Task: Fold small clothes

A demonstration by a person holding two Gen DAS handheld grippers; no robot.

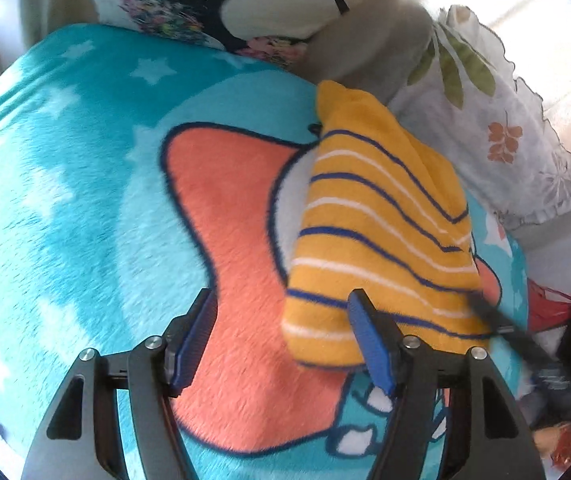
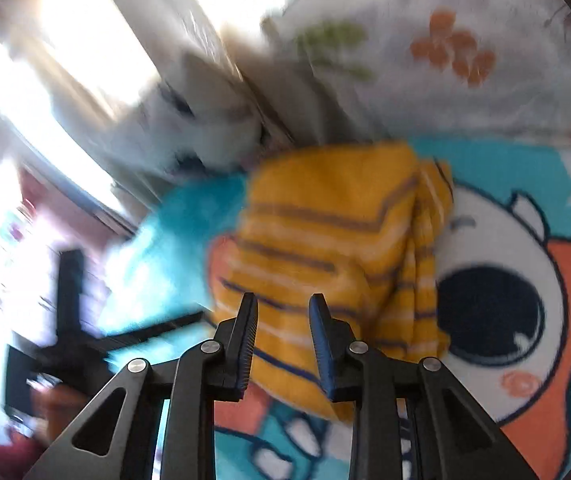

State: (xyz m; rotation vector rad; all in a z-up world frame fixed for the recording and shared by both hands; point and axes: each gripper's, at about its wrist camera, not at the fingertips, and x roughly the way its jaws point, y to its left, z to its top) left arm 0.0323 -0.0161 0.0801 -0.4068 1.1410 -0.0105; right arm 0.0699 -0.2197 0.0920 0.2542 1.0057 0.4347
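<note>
A small yellow garment with navy and white stripes point(image 1: 381, 224) lies folded into a compact wedge on a turquoise cartoon blanket point(image 1: 65, 184). My left gripper point(image 1: 281, 328) is open and empty, just in front of the garment's near left corner, with its right finger beside the cloth. In the right wrist view the same garment point(image 2: 325, 240) lies ahead, blurred. My right gripper point(image 2: 283, 332) is open with nothing between its fingers, held over the garment's near edge. The right gripper's finger also shows in the left wrist view point(image 1: 497, 320) at the garment's right edge.
A white pillow with a dark floral print point(image 1: 189, 4) lies at the far end of the blanket. A white floral pillow point(image 1: 493, 136) lies on the right, also in the right wrist view point(image 2: 465, 60). The blanket's edge drops off on the right, beside a bright window point(image 2: 85, 32).
</note>
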